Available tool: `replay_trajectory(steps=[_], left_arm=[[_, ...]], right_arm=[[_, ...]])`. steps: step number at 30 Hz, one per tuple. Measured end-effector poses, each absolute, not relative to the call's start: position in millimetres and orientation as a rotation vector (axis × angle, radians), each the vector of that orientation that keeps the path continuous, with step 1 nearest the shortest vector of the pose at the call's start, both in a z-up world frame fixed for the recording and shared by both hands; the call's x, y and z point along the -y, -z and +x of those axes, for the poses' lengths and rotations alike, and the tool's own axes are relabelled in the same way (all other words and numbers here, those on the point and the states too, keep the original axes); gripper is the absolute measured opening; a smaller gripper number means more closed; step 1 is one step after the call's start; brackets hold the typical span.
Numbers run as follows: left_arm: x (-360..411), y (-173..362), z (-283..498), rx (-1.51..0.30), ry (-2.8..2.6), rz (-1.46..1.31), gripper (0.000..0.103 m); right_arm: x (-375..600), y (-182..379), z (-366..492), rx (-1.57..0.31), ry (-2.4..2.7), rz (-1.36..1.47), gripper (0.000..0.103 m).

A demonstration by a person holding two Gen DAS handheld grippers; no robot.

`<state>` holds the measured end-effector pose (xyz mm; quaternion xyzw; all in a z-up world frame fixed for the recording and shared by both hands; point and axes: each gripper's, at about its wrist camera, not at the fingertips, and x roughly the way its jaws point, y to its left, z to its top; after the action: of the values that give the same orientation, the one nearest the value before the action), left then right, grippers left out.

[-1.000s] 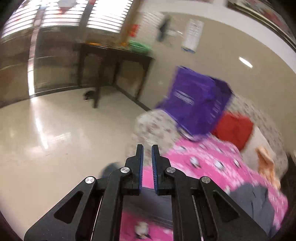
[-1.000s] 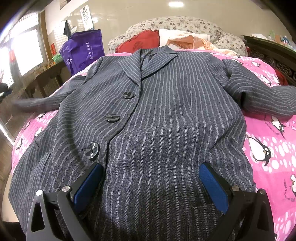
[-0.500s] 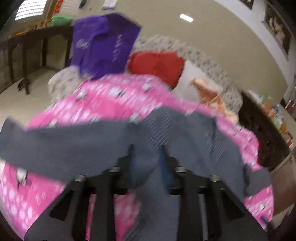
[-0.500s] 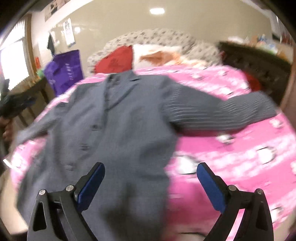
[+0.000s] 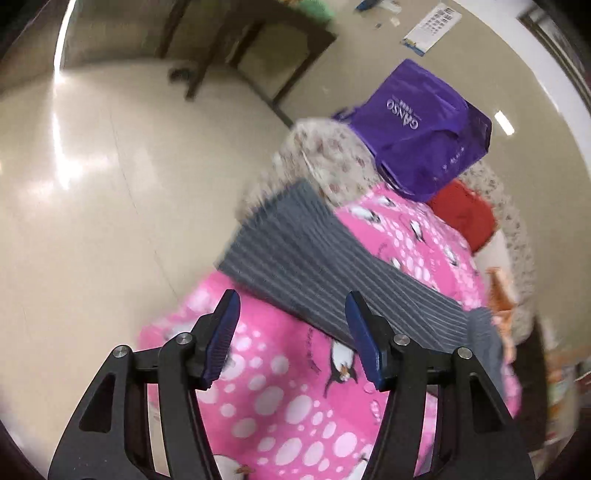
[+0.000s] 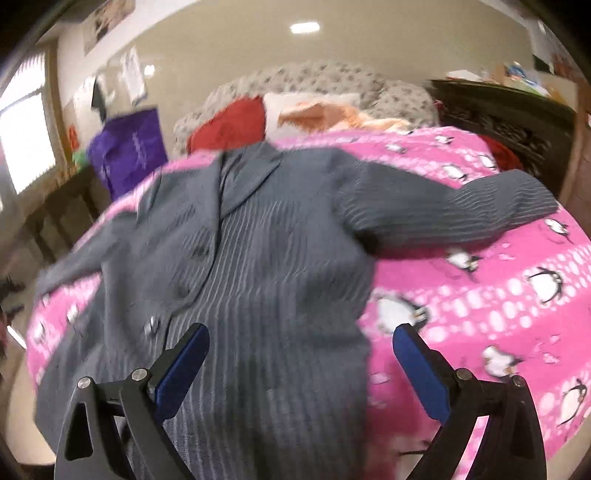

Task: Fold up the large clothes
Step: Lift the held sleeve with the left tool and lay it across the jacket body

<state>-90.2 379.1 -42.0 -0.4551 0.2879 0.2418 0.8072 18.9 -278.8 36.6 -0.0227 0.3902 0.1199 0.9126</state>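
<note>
A bed under a pink penguin-print blanket (image 6: 480, 295) carries the grey pinstriped jacket (image 6: 258, 266), spread face up with sleeves out toward the side edges, ready for folding. A purple fabric bag (image 5: 417, 129) at the bed's head corner reads "GANSO". The left gripper (image 5: 291, 332) has just been opening its jaws, empty, above the left sleeve (image 5: 314, 266). The right gripper (image 6: 299, 373) hangs with wide, empty jaws over the hem.

Glossy beige floor (image 5: 92, 192), dark wooden table (image 5: 255, 48), beige wall (image 6: 229, 48), bright window (image 6: 26, 144), ceiling light (image 6: 304, 27)

Each gripper (image 5: 291, 310) (image 6: 301, 343) had black, cut-out arms. Silver screws sat at the joints. The pads (image 5: 221, 336) were ribbed and blue.
</note>
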Motion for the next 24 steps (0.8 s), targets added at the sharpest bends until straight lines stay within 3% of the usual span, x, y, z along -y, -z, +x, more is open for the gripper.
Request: replay_trajectory(steps=[3,9,11,12,18,20,22,23,24], left_arm=[[-373,61,-77,-0.656,-0.469,-1.027,0.058],[-401,47,-55,-0.573,-0.577,-1.018,0.058],[-408,43,-45,-0.598,-0.627,-0.996,0.027],[-409,42,-43,-0.628,-0.658,-0.98,0.002],[-398,30,-56,-0.596,-0.611,-0.978,0.002],[-390,31,-73,-0.575,-0.606,-0.985,0.011],[-384,39,-87,-0.564,-0.595,-1.012,0.061],[-381,42,-92,-0.56,-0.61,-1.025,0.07],[-380,46,-98,-0.551,-0.621,-1.038,0.073]], right_arm=[[259,-6,21,-0.864,-0.244,-0.108,0.099],[259,13,24,-0.885,-0.223,-0.127,0.102],[262,14,24,-0.888,-0.232,-0.119,0.103],[262,14,25,-0.889,-0.232,-0.116,0.103],[261,14,24,-0.882,-0.229,-0.121,0.103],[261,14,24,-0.88,-0.231,-0.12,0.103],[261,14,23,-0.877,-0.232,-0.119,0.103],[262,14,23,-0.876,-0.232,-0.119,0.103],[262,14,23,-0.875,-0.232,-0.119,0.103]])
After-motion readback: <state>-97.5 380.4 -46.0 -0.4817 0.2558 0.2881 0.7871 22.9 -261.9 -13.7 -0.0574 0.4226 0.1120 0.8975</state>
